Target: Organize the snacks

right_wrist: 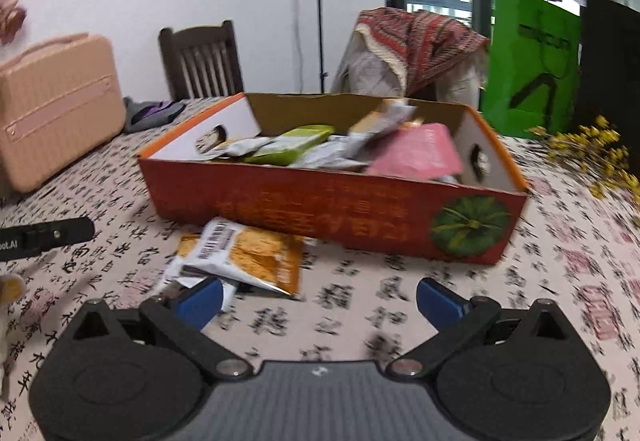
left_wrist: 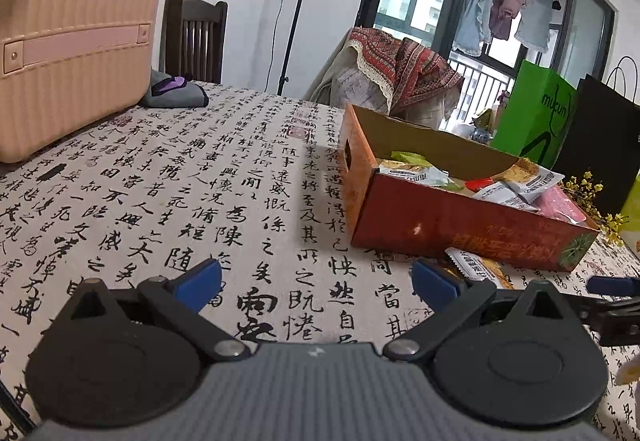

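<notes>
An open red-orange cardboard box [right_wrist: 304, 209] stands on the table and holds several snack packets, among them a pink one [right_wrist: 416, 153] and a green one [right_wrist: 292, 145]. The box also shows in the left wrist view [left_wrist: 440, 225]. An orange and white snack packet [right_wrist: 244, 253] lies on the cloth against the box's front. My right gripper [right_wrist: 318, 299] is open and empty, its left finger next to that packet. My left gripper [left_wrist: 316, 283] is open and empty over bare cloth, left of the box; the packet [left_wrist: 476, 267] lies beside its right finger.
A pink hard case [left_wrist: 68, 45] sits at the table's far left, with a grey pouch [left_wrist: 176, 93] beside it. Wooden chairs, a green bag [right_wrist: 528, 69], a black bag [right_wrist: 608, 81] and yellow flowers [right_wrist: 588, 149] stand behind and right of the box.
</notes>
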`<state>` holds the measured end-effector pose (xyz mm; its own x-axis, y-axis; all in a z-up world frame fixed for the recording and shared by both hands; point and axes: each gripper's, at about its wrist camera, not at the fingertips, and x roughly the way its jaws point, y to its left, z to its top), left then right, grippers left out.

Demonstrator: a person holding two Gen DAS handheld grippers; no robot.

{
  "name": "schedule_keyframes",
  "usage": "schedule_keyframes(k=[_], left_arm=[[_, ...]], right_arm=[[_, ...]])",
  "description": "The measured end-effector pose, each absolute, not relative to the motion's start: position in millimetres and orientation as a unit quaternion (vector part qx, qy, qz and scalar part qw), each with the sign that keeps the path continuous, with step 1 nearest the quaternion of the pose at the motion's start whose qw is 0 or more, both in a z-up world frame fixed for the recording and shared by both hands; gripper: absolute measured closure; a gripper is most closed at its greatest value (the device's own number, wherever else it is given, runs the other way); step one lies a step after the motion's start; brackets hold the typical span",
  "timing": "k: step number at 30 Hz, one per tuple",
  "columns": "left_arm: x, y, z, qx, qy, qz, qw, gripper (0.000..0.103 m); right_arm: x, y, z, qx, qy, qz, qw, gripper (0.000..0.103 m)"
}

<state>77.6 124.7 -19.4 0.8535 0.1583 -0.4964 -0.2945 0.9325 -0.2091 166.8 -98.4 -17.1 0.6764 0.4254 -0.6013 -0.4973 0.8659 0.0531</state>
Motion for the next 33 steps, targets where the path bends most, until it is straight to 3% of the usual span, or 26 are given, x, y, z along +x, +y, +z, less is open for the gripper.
schedule_keyframes(k=[11, 17, 20, 21, 23, 25, 32, 33], left_arm=[[74.3, 139.8, -21.1, -0.179, 0.241, 0.138, 0.944, 0.000], [74.8, 140.9, -21.8, -0.186, 0.243, 0.133, 0.943, 0.000], [73.8, 143.9, -22.3, -0.195, 0.241, 0.133, 0.941, 0.000], [73.8, 144.9, -22.5, -0.199, 0.241, 0.133, 0.941, 0.000], [73.5, 145.1, -22.9, -0.201, 0.242, 0.135, 0.939, 0.000], [73.3, 145.6, -22.8, -0.203, 0.241, 0.136, 0.939, 0.000], [72.5, 153.7, -24.6, -0.226, 0.242, 0.141, 0.933, 0.000], [72.6, 154.0, -24.8, -0.227, 0.242, 0.141, 0.933, 0.000]], right_arm=[[210.1, -53.3, -28.2, 0.004, 0.365, 0.271, 0.891, 0.000], [213.6, -37.4, -38.8, -0.018, 0.360, 0.261, 0.895, 0.001], [211.6, -38.3, -36.4, -0.016, 0.358, 0.279, 0.891, 0.014], [211.0, -38.8, -35.4, -0.014, 0.357, 0.287, 0.889, 0.023], [209.3, -41.1, -33.3, -0.010, 0.358, 0.295, 0.886, 0.028], [206.6, -45.5, -32.2, 0.005, 0.354, 0.312, 0.882, 0.043], [193.1, -57.8, -24.1, 0.021, 0.338, 0.314, 0.887, 0.050], [191.2, -61.2, -21.9, 0.026, 0.334, 0.315, 0.888, 0.056]])
